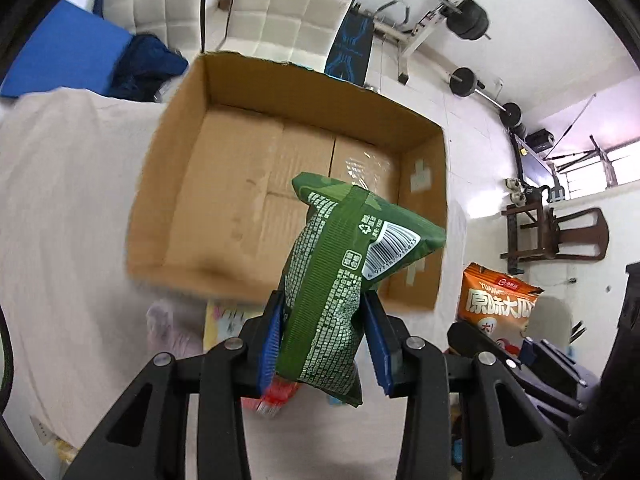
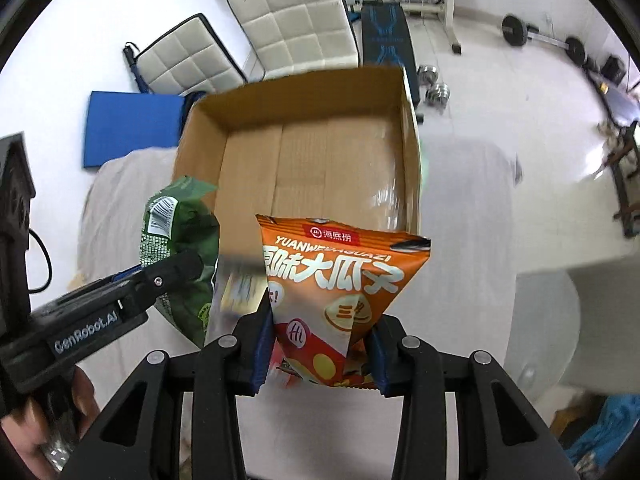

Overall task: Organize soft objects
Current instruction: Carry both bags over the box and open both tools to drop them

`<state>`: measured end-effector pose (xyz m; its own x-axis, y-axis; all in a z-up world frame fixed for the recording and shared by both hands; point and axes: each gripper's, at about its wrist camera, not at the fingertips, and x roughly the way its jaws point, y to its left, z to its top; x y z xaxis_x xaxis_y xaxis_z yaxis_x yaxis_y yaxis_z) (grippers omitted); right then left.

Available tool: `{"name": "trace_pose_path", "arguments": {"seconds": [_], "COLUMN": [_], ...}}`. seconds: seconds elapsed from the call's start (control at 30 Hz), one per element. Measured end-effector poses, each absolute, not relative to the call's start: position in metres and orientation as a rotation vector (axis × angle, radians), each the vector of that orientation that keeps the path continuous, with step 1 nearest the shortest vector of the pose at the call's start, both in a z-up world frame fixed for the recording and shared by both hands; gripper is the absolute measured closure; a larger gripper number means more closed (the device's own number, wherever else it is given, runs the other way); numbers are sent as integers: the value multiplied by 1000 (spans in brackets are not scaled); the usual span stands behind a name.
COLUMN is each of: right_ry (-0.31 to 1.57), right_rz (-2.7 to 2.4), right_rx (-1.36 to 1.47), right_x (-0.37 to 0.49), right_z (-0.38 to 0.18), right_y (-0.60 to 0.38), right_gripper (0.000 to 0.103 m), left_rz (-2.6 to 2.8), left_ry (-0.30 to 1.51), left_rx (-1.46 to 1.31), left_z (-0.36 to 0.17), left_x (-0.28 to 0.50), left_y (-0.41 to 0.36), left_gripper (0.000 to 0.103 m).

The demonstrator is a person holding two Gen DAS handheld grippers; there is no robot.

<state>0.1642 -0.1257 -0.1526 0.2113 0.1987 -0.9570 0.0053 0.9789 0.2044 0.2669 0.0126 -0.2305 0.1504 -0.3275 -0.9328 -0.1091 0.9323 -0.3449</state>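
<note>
The left claw (image 1: pixel 324 344) is clamped on a puffy green foil snack bag (image 1: pixel 340 272), the right claw (image 2: pixel 320 350) on an orange one (image 2: pixel 340 280), both above the open cardboard box (image 2: pixel 200 152) on the cloth-covered desk (image 1: pixel 72 200).

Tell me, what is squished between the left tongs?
A green snack packet, pinched between the left tongs. The left wrist view shows it.

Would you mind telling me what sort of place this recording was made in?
Probably a home room doubling as a gym: a weight bench, barbell and white padded chairs stand on the tiled floor.
</note>
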Motion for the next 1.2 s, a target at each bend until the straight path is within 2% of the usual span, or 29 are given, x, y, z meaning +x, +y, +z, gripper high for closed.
{"name": "trace_pose_path", "arguments": {"seconds": [0.33, 0.53, 0.73, 0.8, 0.83, 0.87, 0.93, 1.0, 1.1, 1.17, 1.2], "right_ry": [1456, 1495, 1532, 1528, 1535, 1539, 1533, 1528, 1509, 1503, 1491], "right_rz": [62, 21, -12, -17, -23, -22, -15, -9, 3, 4, 9], "right_rx": [214, 179, 153, 139, 132, 140, 167, 163, 155, 145, 143], "right_x": [305, 343, 362, 363, 363, 357, 354, 351, 338, 326, 319], "right_z": [-249, -289, -323, -328, -331, -329, -328, -327, -314, -305, -299], "right_y": [-107, -98, -96, -95, -95, -96, -98, -98, -94, -92, -91], "right_gripper": [61, 61, 60, 59, 55, 44, 29, 28, 19, 18, 17], "left_rz": [-222, -247, -234, -230, -221, -213, -194, -185, -164, -143, -127], "left_ry": [1566, 1622, 1627, 1623, 1614, 1596, 1567, 1547, 1519, 1495, 1481], "left_rx": [-483, -514, -418, -368, -347, -309, -227, -184, -147, -130, -116], "left_z": [-301, -327, -335, -332, -330, -324, -314, -307, -291, -282, -277], "left_x": [377, 412, 425, 423, 422, 418, 412, 407, 391, 386, 384], "left_y": [15, 12, 12, 13, 14, 13, 11, 14, 20, 25, 27], "left_gripper": [68, 68, 69, 67, 67, 67, 66, 61, 55, 42, 32]}}
